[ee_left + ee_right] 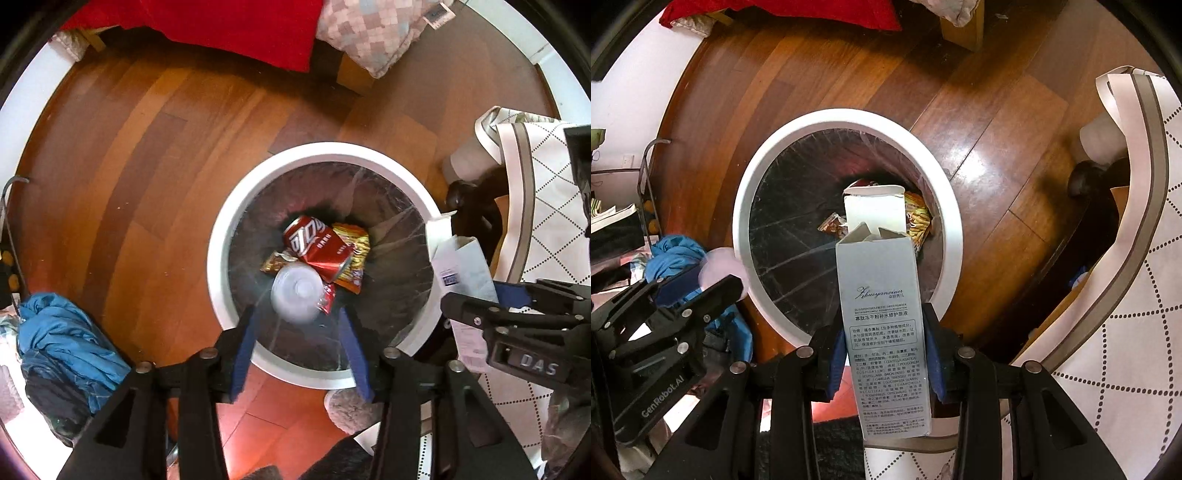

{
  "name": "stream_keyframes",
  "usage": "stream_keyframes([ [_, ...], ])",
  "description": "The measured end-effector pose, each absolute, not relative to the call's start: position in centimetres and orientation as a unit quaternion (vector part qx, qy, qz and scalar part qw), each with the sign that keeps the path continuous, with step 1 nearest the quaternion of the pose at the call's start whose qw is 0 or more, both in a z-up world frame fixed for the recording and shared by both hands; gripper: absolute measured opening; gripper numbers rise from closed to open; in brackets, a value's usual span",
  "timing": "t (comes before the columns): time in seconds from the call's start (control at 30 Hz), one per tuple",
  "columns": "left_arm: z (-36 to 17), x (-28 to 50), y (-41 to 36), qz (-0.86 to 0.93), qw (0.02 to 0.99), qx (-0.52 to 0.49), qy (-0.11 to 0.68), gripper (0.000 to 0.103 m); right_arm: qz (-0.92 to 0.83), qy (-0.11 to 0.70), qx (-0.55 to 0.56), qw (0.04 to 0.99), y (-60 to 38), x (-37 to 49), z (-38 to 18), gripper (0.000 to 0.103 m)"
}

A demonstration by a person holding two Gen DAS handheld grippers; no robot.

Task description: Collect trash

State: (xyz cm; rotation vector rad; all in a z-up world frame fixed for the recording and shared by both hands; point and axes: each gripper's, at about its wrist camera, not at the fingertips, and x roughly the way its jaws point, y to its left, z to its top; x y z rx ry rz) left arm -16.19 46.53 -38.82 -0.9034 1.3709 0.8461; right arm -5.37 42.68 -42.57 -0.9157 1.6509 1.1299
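The right gripper [886, 354] clamps a silver carton [882, 314] (top flaps open) above the white bin [846, 118]. The left gripper [301, 343] hangs over the bin, fingers apart, a blurred plastic cup [297, 293] between them.

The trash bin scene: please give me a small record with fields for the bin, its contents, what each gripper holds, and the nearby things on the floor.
bin: white round trash bin with a dark liner, on the wooden floor
contents: red cola can, yellow snack wrapper, clear plastic cup, blurred as if falling
left gripper: jaws open, empty, above the bin
right gripper: jaws shut on a silver carton box, top flaps open, pointing over the bin
nearby: blue cloth; white dotted tote bag
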Motion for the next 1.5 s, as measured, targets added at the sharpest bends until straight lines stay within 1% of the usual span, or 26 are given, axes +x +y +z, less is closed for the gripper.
stream_keyframes([
  [0.03, -38.7, -16.4, 46.6, 0.368, 0.603, -0.392, 0.589, 0.052, 0.456, 0.669, -0.370, 0.456, 42.7, -5.1, -42.5, 0.049],
  [0.07, -38.4, -16.6, 46.6, 0.372, 0.604, -0.391, 0.586, 0.055, 0.457, 0.668, -0.367, 0.458, 42.5, -4.9, -42.6, 0.058],
  [0.1, -38.3, -16.7, 46.6, 0.376, 0.604, -0.390, 0.584, 0.063, 0.459, 0.668, -0.363, 0.460, 42.4, -4.8, -42.3, 0.062],
  [0.13, -38.0, -16.9, 46.6, 0.380, 0.605, -0.390, 0.581, 0.067, 0.459, 0.668, -0.361, 0.462, 42.5, -4.8, -42.1, 0.063],
  [0.17, -37.8, -17.1, 46.5, 0.383, 0.608, -0.390, 0.576, 0.077, 0.459, 0.666, -0.359, 0.466, 42.3, -4.7, -41.8, 0.063],
  [0.2, -37.5, -17.4, 46.4, 0.387, 0.608, -0.391, 0.573, 0.085, 0.461, 0.665, -0.357, 0.468, 42.2, -4.6, -41.4, 0.064],
  [0.23, -37.3, -17.7, 46.3, 0.390, 0.607, -0.393, 0.570, 0.088, 0.461, 0.662, -0.355, 0.472, 42.0, -4.6, -41.0, 0.066],
  [0.27, -37.0, -18.0, 46.2, 0.393, 0.607, -0.394, 0.567, 0.092, 0.462, 0.657, -0.355, 0.479, 41.7, -4.6, -40.5, 0.070],
  [0.33, -36.5, -18.4, 45.7, 0.399, 0.607, -0.391, 0.565, 0.096, 0.465, 0.650, -0.353, 0.486, 41.3, -4.7, -39.6, 0.076],
  [0.37, -36.2, -18.5, 45.5, 0.402, 0.607, -0.390, 0.563, 0.099, 0.465, 0.642, -0.357, 0.494, 41.1, -4.8, -38.9, 0.080],
  [0.4, -35.8, -18.6, 45.2, 0.404, 0.610, -0.389, 0.560, 0.099, 0.465, 0.635, -0.360, 0.501, 40.9, -4.8, -38.4, 0.088],
  [0.43, -35.5, -18.8, 44.9, 0.405, 0.612, -0.388, 0.557, 0.099, 0.465, 0.628, -0.363, 0.508, 40.6, -5.0, -37.8, 0.093],
  [0.47, -35.1, -19.0, 44.7, 0.407, 0.614, -0.386, 0.556, 0.100, 0.464, 0.623, -0.366, 0.513, 40.3, -5.1, -37.4, 0.101],
  [0.5, -34.7, -19.2, 44.4, 0.411, 0.616, -0.382, 0.554, 0.101, 0.464, 0.620, -0.367, 0.516, 40.0, -5.1, -37.0, 0.103],
  [0.77, -30.2, -20.9, 41.7, 0.430, 0.633, -0.370, 0.526, 0.102, 0.472, 0.593, -0.355, 0.548, 36.5, -5.8, -32.3, 0.103],
  [0.97, -25.7, -22.0, 38.9, 0.444, 0.648, -0.368, 0.498, 0.102, 0.496, 0.572, -0.335, 0.561, 33.9, -6.7, -27.5, 0.103],
  [1.2, -19.2, -22.5, 34.3, 0.435, 0.681, -0.362, 0.464, 0.102, 0.530, 0.548, -0.306, 0.570, 29.5, -7.1, -20.7, 0.103],
  [1.5, -11.4, -23.0, 29.3, 0.410, 0.723, -0.357, 0.426, 0.102, 0.578, 0.515, -0.262, 0.577, 22.9, -7.2, -10.2, 0.103],
])
